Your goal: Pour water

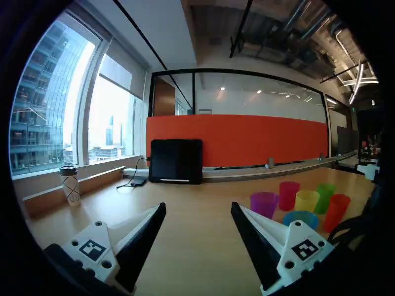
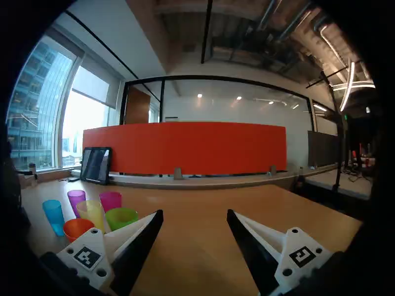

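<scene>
Plainly, in the left gripper view, the left gripper (image 1: 198, 204) hangs with its fingers spread wide, holding nothing. The coloured cups (image 1: 306, 200) cluster right of the tablet (image 1: 176, 161); a bottle (image 1: 70, 185) stands left of the tablet. In the right gripper view, the right gripper (image 2: 194, 212) gapes equally wide and empty, the coloured cups (image 2: 91, 212) grouped in front of the tablet (image 2: 96, 165).

You're working in an office. You're looking across a long wooden desk (image 1: 197, 237) at an orange divider (image 1: 247, 140) across mid-frame, with a glass wall (image 1: 256, 96) rising above it. At left, tall windows (image 1: 116, 118) are showing city towers (image 1: 34, 123). Bare pipes (image 1: 301, 19) are running along the upper right, and a dark screen (image 1: 176, 160) is standing left of centre.
</scene>
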